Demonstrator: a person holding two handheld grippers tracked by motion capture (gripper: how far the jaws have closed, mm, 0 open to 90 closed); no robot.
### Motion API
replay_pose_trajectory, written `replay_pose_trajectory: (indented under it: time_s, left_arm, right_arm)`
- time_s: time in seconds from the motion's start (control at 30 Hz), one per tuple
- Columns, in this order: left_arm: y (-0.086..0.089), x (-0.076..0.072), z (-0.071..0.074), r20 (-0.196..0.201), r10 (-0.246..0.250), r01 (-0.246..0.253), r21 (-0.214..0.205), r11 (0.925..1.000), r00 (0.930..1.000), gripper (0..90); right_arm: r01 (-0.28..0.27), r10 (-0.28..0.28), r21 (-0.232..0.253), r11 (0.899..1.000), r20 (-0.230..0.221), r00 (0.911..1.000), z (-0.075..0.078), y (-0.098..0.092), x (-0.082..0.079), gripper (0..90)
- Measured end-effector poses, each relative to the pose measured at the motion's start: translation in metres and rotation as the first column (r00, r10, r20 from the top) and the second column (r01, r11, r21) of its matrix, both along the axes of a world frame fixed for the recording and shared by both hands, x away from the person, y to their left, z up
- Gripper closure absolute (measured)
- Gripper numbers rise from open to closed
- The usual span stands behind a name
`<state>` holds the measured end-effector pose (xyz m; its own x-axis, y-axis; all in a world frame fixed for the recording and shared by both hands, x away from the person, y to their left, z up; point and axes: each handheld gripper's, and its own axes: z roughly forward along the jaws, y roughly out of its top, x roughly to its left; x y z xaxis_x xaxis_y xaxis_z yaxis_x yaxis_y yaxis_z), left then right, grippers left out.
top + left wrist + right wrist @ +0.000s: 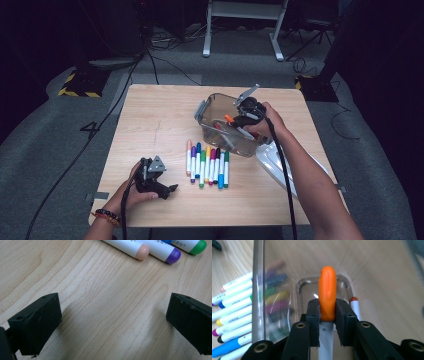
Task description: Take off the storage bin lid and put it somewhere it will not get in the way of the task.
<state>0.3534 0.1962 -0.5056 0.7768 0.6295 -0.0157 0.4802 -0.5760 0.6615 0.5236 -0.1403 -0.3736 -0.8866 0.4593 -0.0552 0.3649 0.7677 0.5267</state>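
Orange-capped marker (327, 300) sits pinched between the fingers (313, 315) of our right gripper (245, 120), held over the open top of the clear plastic box (212, 107), cap end pointing down into it. Going from the largest thing down: the wooden worktop (150, 115) carries everything. On its right part stands the box, and in the right gripper view we see a second marker (355, 307), red-tipped, already lying on the box floor to the right of the one we hold. Just beside the box on the near right lies its pale lid (275, 160), partly under our right forearm. Near the middle of the worktop, just in front of the box, a row of markers (207, 167) lies side by side, caps of many colours at the far end. Our left gripper (172, 189) rests on the worktop at the near left, well apart from the box, its fingers (37, 322) spread wide with nothing but bare wood between them; the peach-capped marker (141, 251) and the purple-capped marker (172, 255) lie just beyond them.
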Motion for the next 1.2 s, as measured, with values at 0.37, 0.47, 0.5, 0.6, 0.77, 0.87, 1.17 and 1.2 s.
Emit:
replay_pose_trajectory:
  time_s: [0.37, 0.47, 0.5, 0.6, 0.77, 0.87, 1.17, 1.2]
  left_arm:
    - [0.0, 0.0, 0.0, 0.0, -0.002, 0.002, 0.001, 1.0, 1.0, 0.3]
    - [0.0, 0.0, 0.0, 0.0, -0.002, 0.002, 0.001, 1.0, 1.0, 0.3]
    - [0.0, 0.0, 0.0, 0.0, -0.001, 0.001, 0.0, 1.0, 1.0, 0.3]
    - [0.0, 0.0, 0.0, -0.001, -0.003, 0.003, 0.0, 1.0, 1.0, 0.3]
    - [0.0, 0.0, 0.0, 0.0, -0.002, 0.002, -0.001, 1.0, 1.0, 0.3]
    - [0.0, 0.0, 0.0, 0.0, -0.002, 0.002, -0.001, 1.0, 1.0, 0.3]
    - [0.0, 0.0, 0.0, 0.002, 0.0, 0.0, 0.002, 1.0, 1.0, 0.4]
    - [0.0, 0.0, 0.0, 0.001, 0.002, -0.002, 0.002, 1.0, 1.0, 0.5]
  right_arm:
    - [-0.015, 0.008, -0.096, 0.995, -0.08, 0.9968, -0.017, 0.017, 0.0, 71.6]
    - [0.011, -0.017, -0.087, 0.996, -0.068, 0.9976, -0.016, 0.015, 0.002, 63.6]
    - [0.028, -0.033, -0.073, 0.997, -0.06, 0.9977, -0.015, 0.013, 0.002, 61.1]
    - [0.063, -0.063, -0.01, 0.998, -0.024, 0.9977, -0.009, 0.006, 0.002, 52.2]
    - [0.115, -0.125, 0.118, 0.986, 0.076, 0.9893, 0.011, -0.014, -0.014, 37.6]
    - [0.097, -0.121, 0.198, 0.975, 0.113, 0.9862, 0.023, -0.029, -0.03, 33.4]
    - [0.058, -0.12, 0.247, 0.967, 0.243, 0.9627, 0.037, -0.065, -0.087, 28.7]
    - [0.063, -0.128, 0.251, 0.966, 0.254, 0.9586, 0.037, -0.067, -0.093, 28.8]
